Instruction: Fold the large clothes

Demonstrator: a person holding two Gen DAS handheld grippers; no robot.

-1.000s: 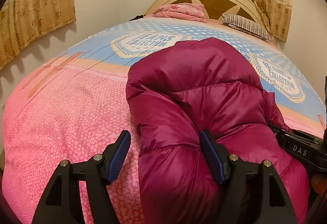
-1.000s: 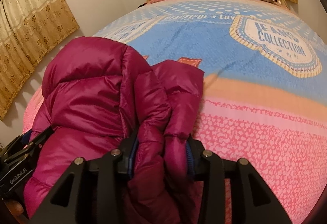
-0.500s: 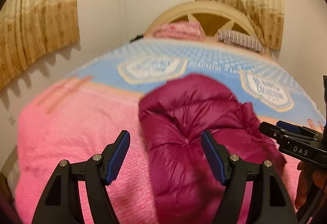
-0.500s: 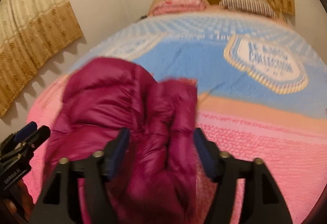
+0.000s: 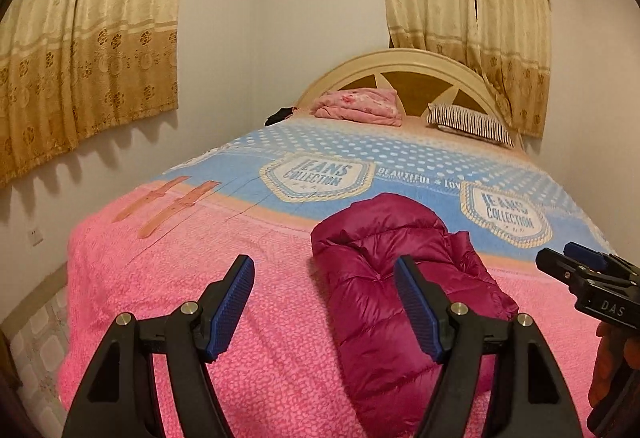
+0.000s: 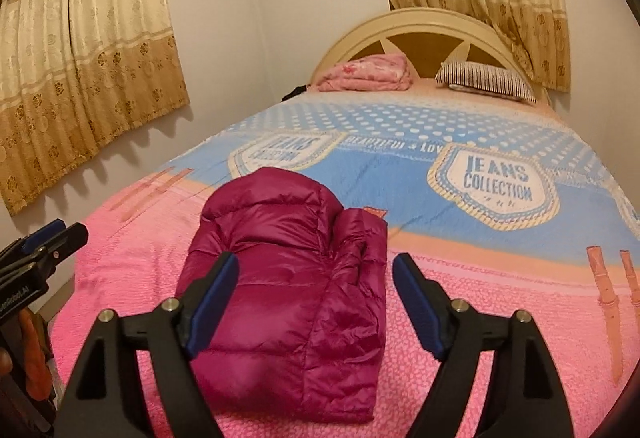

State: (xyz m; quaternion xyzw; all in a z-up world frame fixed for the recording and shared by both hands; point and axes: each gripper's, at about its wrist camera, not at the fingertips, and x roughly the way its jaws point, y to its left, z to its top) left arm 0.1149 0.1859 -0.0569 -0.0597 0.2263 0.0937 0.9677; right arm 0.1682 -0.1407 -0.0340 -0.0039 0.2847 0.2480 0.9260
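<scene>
A magenta puffer jacket (image 5: pixel 384 270) lies folded into a compact bundle on the pink end of the bed (image 5: pixel 160 278). It also shows in the right wrist view (image 6: pixel 288 278). My left gripper (image 5: pixel 324 302) is open and empty, held above the bed to the left of the jacket. My right gripper (image 6: pixel 316 302) is open and empty, held above the jacket's near end. Each gripper shows at the edge of the other's view, the right one (image 5: pixel 580 270) and the left one (image 6: pixel 44 242).
A folded pink blanket (image 5: pixel 360 106) and a striped pillow (image 5: pixel 472 120) lie by the cream headboard (image 5: pixel 404 66). Curtains (image 5: pixel 80 38) hang on the left wall and behind the headboard. Tiled floor (image 5: pixel 36 338) shows at the bed's left side.
My right gripper opened and let go of the jacket. Both grippers pulled back and up from it, and the jacket now lies free on the bed.
</scene>
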